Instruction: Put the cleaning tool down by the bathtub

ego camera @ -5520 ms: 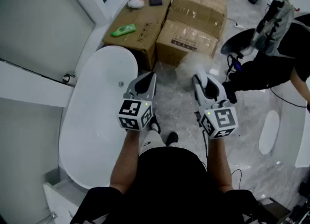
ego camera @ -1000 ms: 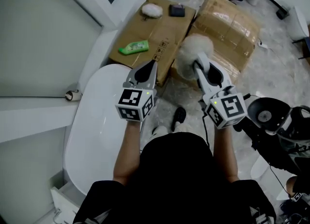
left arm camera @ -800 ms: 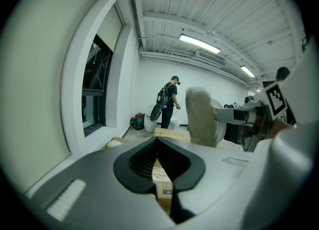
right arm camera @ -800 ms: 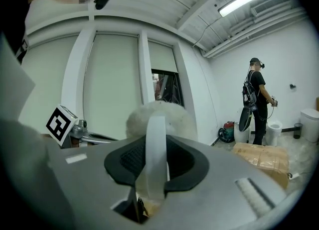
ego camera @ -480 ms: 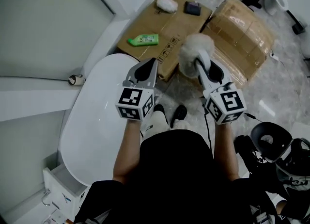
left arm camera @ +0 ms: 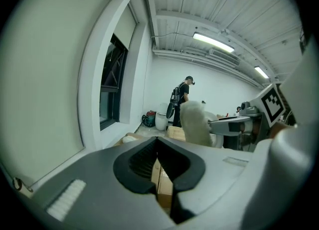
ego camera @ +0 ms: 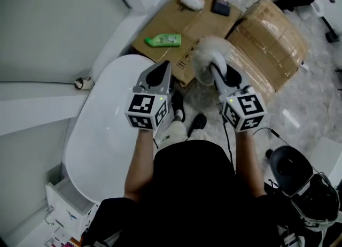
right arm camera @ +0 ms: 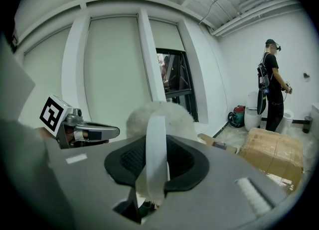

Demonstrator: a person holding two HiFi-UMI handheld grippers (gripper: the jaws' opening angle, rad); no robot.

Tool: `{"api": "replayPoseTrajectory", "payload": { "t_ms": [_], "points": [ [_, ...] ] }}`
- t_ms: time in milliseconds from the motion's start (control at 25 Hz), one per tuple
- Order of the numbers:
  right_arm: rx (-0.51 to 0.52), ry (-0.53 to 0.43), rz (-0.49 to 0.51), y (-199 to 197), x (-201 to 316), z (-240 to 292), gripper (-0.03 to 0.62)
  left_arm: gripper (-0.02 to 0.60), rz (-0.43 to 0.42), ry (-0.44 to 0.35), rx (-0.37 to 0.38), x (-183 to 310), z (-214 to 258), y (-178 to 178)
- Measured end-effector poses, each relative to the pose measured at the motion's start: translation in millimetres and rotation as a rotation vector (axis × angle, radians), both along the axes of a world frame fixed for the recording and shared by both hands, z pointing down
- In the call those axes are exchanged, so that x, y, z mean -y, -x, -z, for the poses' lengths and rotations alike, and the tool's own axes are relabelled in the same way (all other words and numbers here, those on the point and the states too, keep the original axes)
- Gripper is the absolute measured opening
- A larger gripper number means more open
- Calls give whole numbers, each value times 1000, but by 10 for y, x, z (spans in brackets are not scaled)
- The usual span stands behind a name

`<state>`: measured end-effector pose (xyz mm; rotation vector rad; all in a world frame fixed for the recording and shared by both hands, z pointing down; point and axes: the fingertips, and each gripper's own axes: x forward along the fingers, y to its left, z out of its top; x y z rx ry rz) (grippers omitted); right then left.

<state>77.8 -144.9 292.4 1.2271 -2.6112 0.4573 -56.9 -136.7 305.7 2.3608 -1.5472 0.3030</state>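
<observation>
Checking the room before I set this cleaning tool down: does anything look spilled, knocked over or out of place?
Only the green bottle lies on its side on the flat cardboard box beyond the bathtub; no spill shows around it. Nothing else stands out.

Past left gripper (ego camera: 164,67) fingertips: cardboard box (ego camera: 187,24), green bottle (ego camera: 163,40) on top. Left of them: bathtub (ego camera: 101,133). Right gripper (ego camera: 214,68) fingertips: cleaning tool (ego camera: 206,53) fluff, second box (ego camera: 272,37) beyond. Between grippers, bare floor (ego camera: 206,99), shoes (ego camera: 197,124).
</observation>
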Motion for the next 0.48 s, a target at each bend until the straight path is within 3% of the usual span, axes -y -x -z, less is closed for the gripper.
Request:
{"api": "replayPoseTrajectory", "payload": {
  "t_ms": [480],
  "points": [
    [-6,121,-34,515,513,-345,94,-2,-54,25,-47,717,-145,394]
  ]
}}
